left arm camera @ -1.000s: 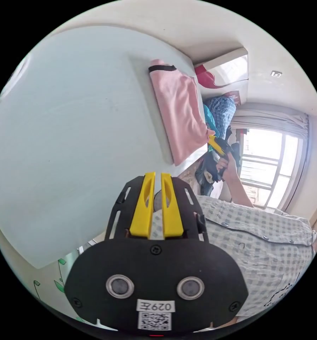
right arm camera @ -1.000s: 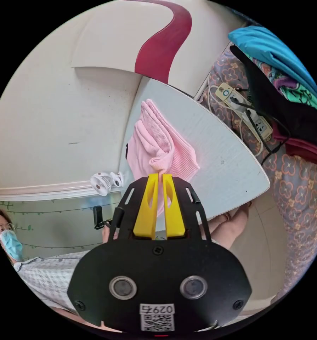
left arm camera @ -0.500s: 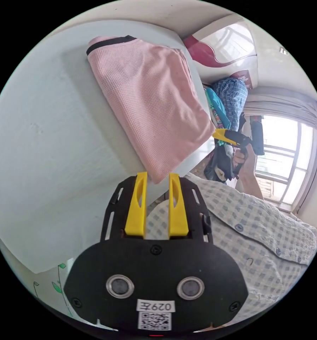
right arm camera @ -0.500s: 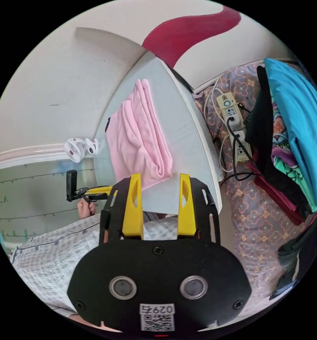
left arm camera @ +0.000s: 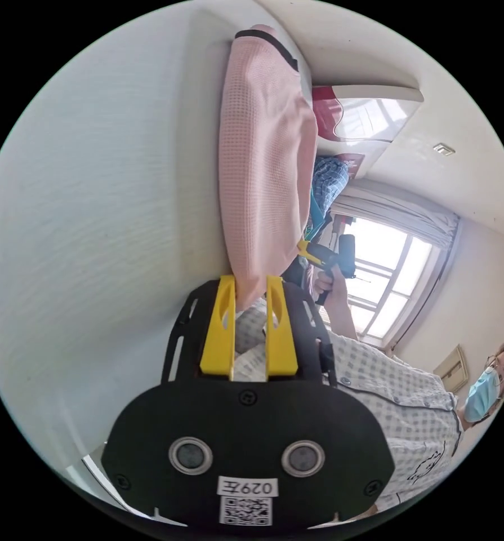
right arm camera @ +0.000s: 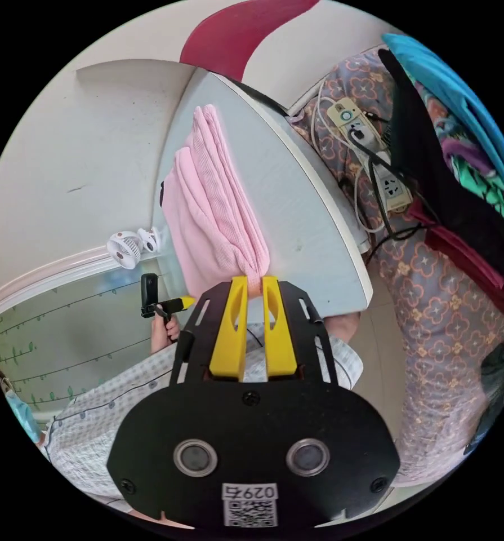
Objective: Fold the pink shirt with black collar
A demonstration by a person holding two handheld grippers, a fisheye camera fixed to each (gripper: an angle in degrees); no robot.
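The pink shirt lies folded into a thick rectangle on the white table, with its black collar at the far end. My left gripper holds the shirt's near corner, which fills the gap between its two yellow jaws. In the right gripper view the same shirt shows its stacked fold edges. My right gripper is shut on the other near corner. Each gripper appears in the other's view, held by a hand: the right gripper and the left gripper.
The table edge runs beside a bed with a patterned sheet, a power strip and a pile of clothes. A small fan stands by the wall. The person in a checked shirt stands close behind both grippers.
The right gripper let go of the shirt, stood wide open, and has now shut on a near corner. The left gripper, shut and empty before, opened and took the other near corner.
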